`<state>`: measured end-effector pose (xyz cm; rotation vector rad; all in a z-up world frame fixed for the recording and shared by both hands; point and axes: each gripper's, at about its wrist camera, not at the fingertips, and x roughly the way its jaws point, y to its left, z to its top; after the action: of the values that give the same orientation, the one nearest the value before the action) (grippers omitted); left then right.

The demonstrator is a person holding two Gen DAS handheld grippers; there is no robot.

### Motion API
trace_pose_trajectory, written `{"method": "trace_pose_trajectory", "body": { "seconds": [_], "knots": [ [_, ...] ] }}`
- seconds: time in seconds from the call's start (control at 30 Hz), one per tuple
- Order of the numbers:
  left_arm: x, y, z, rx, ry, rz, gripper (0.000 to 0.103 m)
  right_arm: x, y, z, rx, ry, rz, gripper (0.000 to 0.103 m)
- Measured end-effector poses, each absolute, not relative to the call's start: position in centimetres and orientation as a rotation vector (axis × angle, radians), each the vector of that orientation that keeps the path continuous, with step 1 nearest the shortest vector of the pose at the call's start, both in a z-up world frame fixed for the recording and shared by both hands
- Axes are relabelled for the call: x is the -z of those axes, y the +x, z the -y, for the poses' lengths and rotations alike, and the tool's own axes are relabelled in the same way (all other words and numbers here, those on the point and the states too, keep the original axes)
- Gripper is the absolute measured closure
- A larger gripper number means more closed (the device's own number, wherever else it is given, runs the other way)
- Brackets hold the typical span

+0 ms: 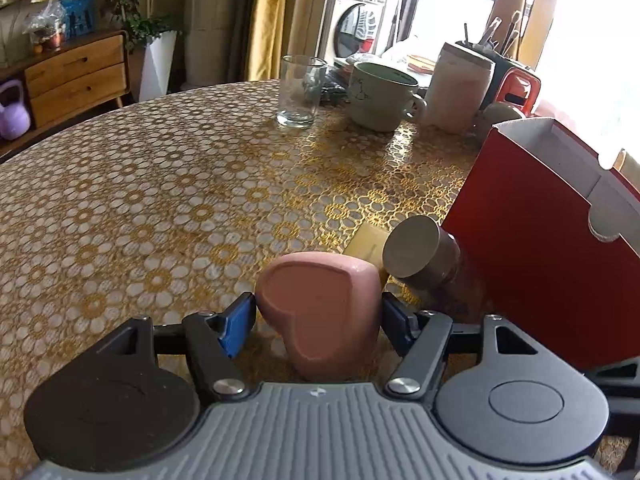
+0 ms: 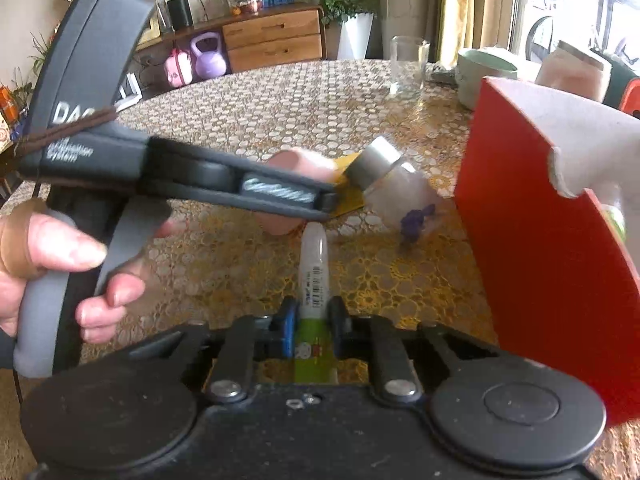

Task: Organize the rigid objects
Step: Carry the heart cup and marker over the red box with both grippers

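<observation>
both grippers are loaded at once. the left gripper [image 1: 318, 314] has its blue pads against the sides of a pink heart dish [image 1: 320, 304], which sits between them on the table [image 1: 160, 184]; whether it is lifted yet i cannot tell. the right gripper [image 2: 313, 326] is pinched tight on a white and green glue tube [image 2: 314, 276], nozzle pointing away. the red box [image 1: 532, 264] stands open on the right, near both. just beyond the dish lie a small jar [image 1: 424, 256] on its side and a yellow card [image 1: 366, 242], neither touched. one greenish thing shows inside the box in the right view, too blurred to name. as a judgement, the sorting is under way: two items gripped but not yet boxed, the jar and card left.
</observation>
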<state>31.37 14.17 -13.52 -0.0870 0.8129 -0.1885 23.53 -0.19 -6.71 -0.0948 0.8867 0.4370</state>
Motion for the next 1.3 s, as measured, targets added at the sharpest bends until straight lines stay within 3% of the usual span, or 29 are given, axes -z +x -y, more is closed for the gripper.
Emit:
{"method": "trace_pose_trajectory", "body": {
  "seconds": [0.5, 0.83, 1.3],
  "knots": [
    [10.2, 22.9, -14.6, 0.09, -0.102, -0.837, 0.036, 3.5, 18.3, 5.2, -0.459, 0.007, -0.817, 0.087],
    [5.0, 18.4, -10.1, 0.1, -0.066, -0.795, 0.036, -0.8, 16.7, 9.7, -0.478, 0.113, -0.735, 0.087],
    [-0.6, 19.1, -1.0, 0.202, 0.015, -0.758, 0.036, -6.8, 18.5, 18.1, -0.4, 0.149, -0.663, 0.087]
  ]
}}
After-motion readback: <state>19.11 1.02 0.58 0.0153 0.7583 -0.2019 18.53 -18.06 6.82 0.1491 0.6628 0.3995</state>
